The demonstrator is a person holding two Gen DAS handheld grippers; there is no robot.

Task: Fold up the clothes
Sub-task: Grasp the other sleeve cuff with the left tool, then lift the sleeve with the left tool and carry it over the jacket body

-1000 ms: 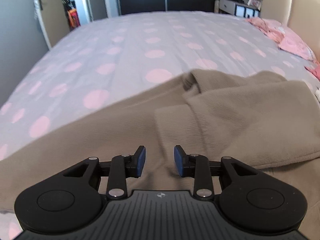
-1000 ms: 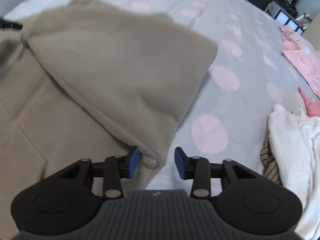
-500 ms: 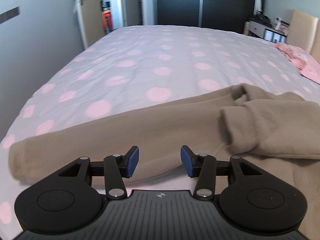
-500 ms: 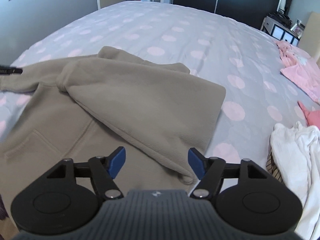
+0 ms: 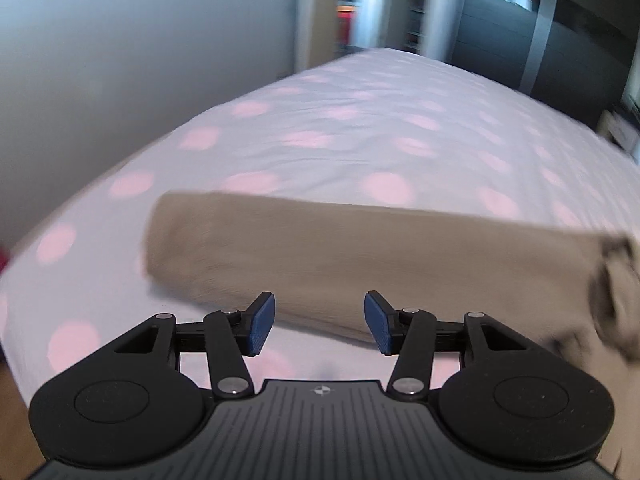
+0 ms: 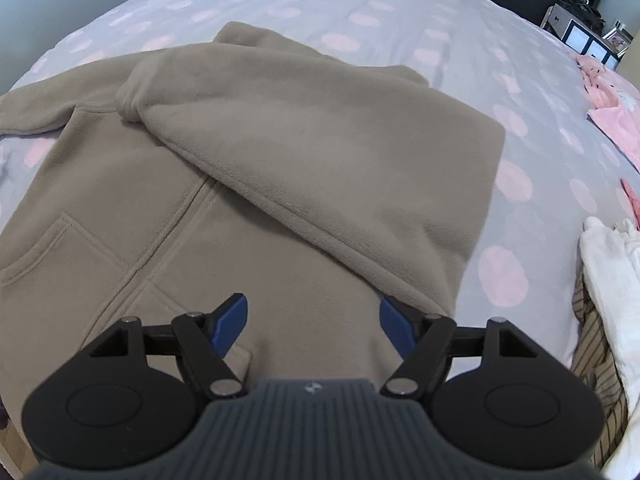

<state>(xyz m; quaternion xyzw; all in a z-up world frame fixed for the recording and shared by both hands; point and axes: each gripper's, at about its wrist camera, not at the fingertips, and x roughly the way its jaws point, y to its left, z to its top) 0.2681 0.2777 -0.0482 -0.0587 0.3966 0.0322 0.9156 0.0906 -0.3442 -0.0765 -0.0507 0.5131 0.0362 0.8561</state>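
Note:
A beige fleece jacket (image 6: pixel 224 216) lies flat on the polka-dot bed, its right side folded over the body as a flap (image 6: pixel 340 148). My right gripper (image 6: pixel 312 322) hovers over the jacket's lower hem, its jaws opening with nothing pressed between the blue pads. In the blurred left wrist view the jacket's left sleeve (image 5: pixel 320 256) stretches out across the bed, cuff end to the left. My left gripper (image 5: pixel 320 322) hangs just in front of that sleeve's near edge, jaws opening and empty.
The grey bedspread (image 6: pixel 460 40) with pink dots extends far behind. White clothes (image 6: pixel 612 272) over a striped garment (image 6: pixel 592 364) lie at the right; pink clothes (image 6: pixel 616 116) farther back. A wall (image 5: pixel 120 60) and the bed's left edge (image 5: pixel 80 208) are close.
Both grippers opened wider. The right one let go of the folded flap's corner and drew back. The left one swung left along the sleeve, bringing its cuff end into view.

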